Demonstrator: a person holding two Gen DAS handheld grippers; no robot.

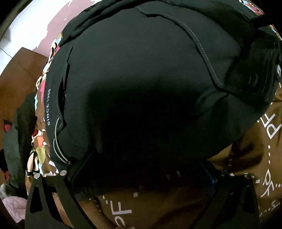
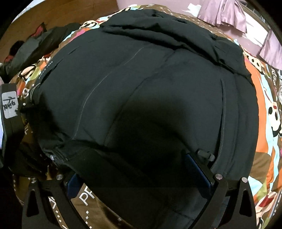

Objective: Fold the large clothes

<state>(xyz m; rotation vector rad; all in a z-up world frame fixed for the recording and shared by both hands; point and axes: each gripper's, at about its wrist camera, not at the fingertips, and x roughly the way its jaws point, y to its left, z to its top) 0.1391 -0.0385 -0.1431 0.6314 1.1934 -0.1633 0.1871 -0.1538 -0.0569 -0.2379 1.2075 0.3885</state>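
A large black jacket [image 1: 141,79] lies spread on a brown patterned bedspread [image 1: 264,141], with "SINCE 1968" printed along one edge and an elastic cord beside it. My left gripper [image 1: 144,176] stands open at the jacket's near hem, its fingers wide apart and fabric lying between them. The right wrist view shows the same jacket [image 2: 141,88] with grey stitch lines. My right gripper [image 2: 137,176] is open too, with the hem draped over the gap between its blue pads [image 2: 197,167]. Each gripper shows at the edge of the other's view.
A heap of dark clothes [image 2: 35,44] lies at the far left of the bed, and a pink cloth [image 1: 12,206] is near it. A wooden floor [image 1: 21,79] lies beyond. Purple curtains [image 2: 225,14] hang at the back right. The colourful bedspread [image 2: 264,114] stretches to the right.
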